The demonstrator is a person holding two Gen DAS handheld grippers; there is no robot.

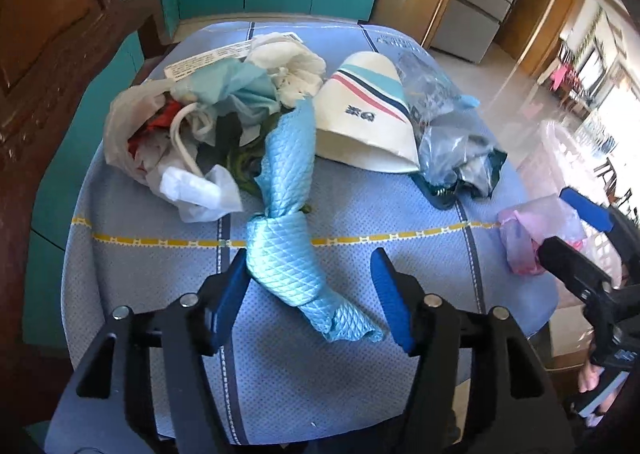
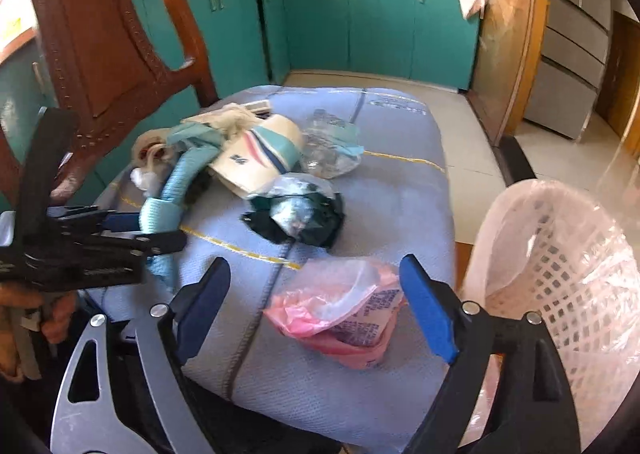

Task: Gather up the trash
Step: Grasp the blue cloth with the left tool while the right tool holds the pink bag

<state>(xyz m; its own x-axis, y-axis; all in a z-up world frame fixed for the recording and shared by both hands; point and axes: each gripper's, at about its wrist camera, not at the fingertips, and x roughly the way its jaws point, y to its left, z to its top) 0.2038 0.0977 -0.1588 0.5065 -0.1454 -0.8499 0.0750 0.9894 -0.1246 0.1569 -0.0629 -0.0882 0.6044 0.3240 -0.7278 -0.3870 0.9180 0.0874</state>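
Both sets of blue-padded jaws stand parted with nothing pinched between them. Starting at the left, the left gripper straddles a knotted light-blue quilted cloth strip; one pad sits right against the knot, the other is clear of the fabric, so the strip lies loose on the blue patterned cushion. Beyond it, toward the wooden chair back, sits the main heap of trash: a translucent plastic bag stuffed with red and white scraps, a crumpled pale-blue paper, a wad of white tissue and a printed label. Just to the right of that heap lies a flattened cream paper cup with teal, pink and navy stripes, and against its right edge a crumpled clear plastic wrapper and a dark green bag. Further right, near the cushion's edge, rests a pink plastic wrapper with printed text; the right gripper hovers around it, pads apart on either side and not pressing it. At the far right, beside the cushion, stands a pink lattice wastebasket lined with a thin clear bag. Teal cabinets run along the back wall.
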